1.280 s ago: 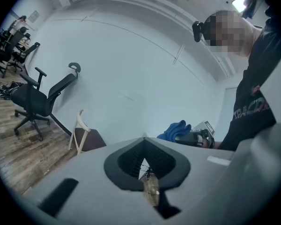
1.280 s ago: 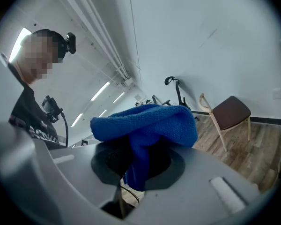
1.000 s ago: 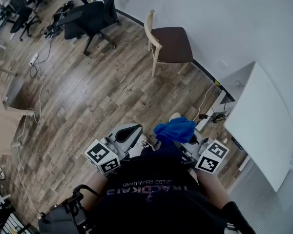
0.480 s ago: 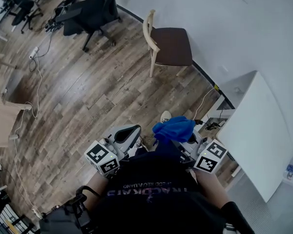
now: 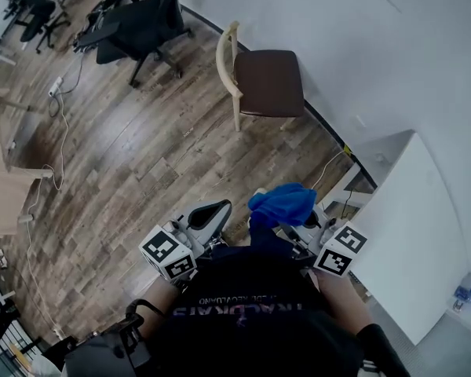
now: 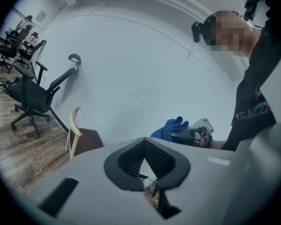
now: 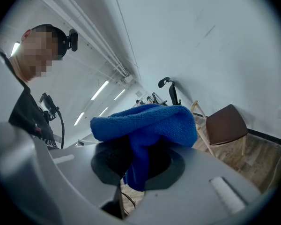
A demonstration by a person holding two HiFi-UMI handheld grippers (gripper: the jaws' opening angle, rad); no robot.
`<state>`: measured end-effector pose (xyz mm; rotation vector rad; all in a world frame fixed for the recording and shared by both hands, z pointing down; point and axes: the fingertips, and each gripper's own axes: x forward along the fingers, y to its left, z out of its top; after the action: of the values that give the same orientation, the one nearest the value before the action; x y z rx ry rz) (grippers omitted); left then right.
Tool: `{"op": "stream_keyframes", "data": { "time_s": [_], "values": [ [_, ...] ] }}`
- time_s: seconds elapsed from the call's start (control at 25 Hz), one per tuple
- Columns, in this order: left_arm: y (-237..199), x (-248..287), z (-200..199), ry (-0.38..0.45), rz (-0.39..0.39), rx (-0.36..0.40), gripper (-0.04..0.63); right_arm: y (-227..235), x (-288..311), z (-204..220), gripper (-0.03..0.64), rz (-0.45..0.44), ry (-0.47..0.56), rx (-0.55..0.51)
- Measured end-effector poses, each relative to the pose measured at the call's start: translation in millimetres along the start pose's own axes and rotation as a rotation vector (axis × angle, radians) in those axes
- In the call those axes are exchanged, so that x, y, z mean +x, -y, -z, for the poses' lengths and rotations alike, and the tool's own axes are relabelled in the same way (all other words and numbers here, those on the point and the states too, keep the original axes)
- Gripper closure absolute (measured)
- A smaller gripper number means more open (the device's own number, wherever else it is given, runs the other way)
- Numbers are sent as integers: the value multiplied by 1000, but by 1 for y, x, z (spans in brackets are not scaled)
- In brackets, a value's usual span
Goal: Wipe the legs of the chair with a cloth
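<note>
Stepping closer to the pale wooden chair with a brown seat (image 5: 263,81) (legs (image 5: 236,116) not wiped yet), pinching the fuzzy blue cloth (image 5: 282,203) in the right gripper (image 5: 289,223), left gripper (image 5: 209,214) squeezed together, empty.

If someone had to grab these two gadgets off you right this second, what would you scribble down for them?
Right gripper: jaws shut on the blue cloth, which bunches up over them.
Left gripper: jaws together, nothing between them.
The chair, with a pale wooden frame and a brown seat, stands by the white wall, across the wooden floor from both grippers.
Done: the cloth is gripped.
Left: go over to the chair and wipe its legs. The cloth is nowhere near them yet.
</note>
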<state>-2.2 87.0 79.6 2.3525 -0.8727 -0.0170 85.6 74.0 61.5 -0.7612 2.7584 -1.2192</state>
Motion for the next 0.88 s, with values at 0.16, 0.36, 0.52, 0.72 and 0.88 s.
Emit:
{"op": "stream_keyframes", "data": {
  "time_s": [0.16,0.36,0.52,0.72,0.88],
  "values": [
    [-5,43,-11,-13,-11,15,598,36,-8,-23,552,-5,-11,-5],
    [-16,76,-19,-43,-49,91,598,70,-7,-39,552,0,-54,-41],
    [-27,85,-25,-74,-81,125,598,84,3,-47,552,-14,-75,-65],
    [-45,92,-24,-81,-89,154,598,98,20,-49,552,-20,-90,-81],
    [-68,93,-26,-100,-90,177,598,108,40,-49,552,-5,-101,-66]
  ]
}}
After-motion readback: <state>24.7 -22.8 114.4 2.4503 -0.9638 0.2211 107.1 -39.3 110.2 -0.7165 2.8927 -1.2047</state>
